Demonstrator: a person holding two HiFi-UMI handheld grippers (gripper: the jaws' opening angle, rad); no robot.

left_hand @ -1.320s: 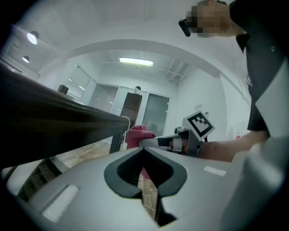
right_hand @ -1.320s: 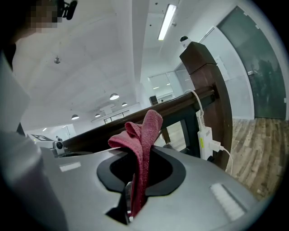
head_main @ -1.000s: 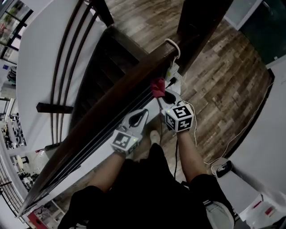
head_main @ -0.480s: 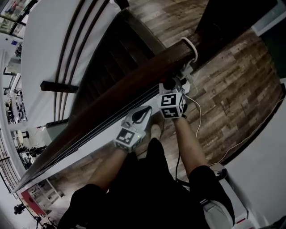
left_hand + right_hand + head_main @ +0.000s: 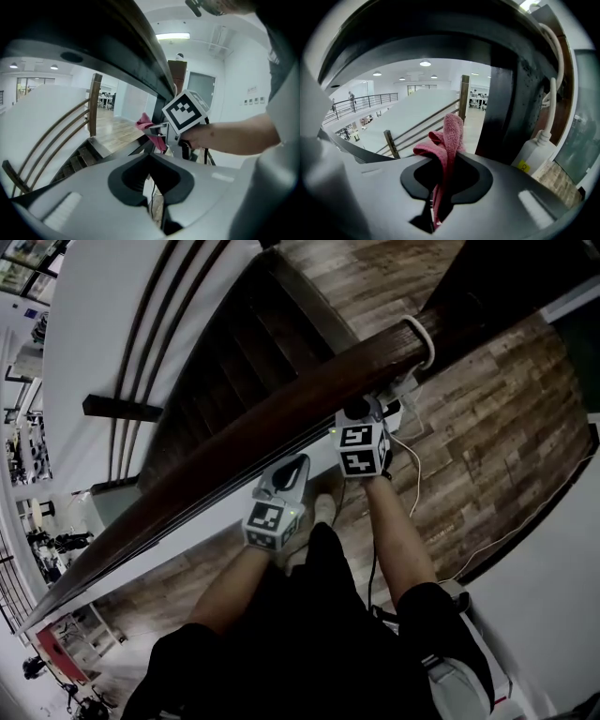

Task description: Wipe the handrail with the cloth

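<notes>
My right tongs [image 5: 443, 161] are clamped tight on the cloth [image 5: 449, 136], which stands up out of the jaws as a bunched fold while a thin tail of it hangs down through the slot between them. My left tongs [image 5: 151, 163] are closed with nothing in them, held lower and nearer to my body, their jaws pointing up at the underside of the handrail [image 5: 281, 413]. From the head view the right tongs [image 5: 355, 414] sit tucked just under the rail near its far end, close to the dark post [image 5: 501, 108], and the left tongs [image 5: 292, 471] lie just beside them, apart from the rail. The left gripper view shows the cloth [image 5: 151, 127] poking out beneath the dark rail [image 5: 140, 51]; whether it touches the wood I cannot tell. The cloth is pinkish-red, of soft, nubbly towelling, crumpled into a couple of loose lobes rather than spread flat.
</notes>
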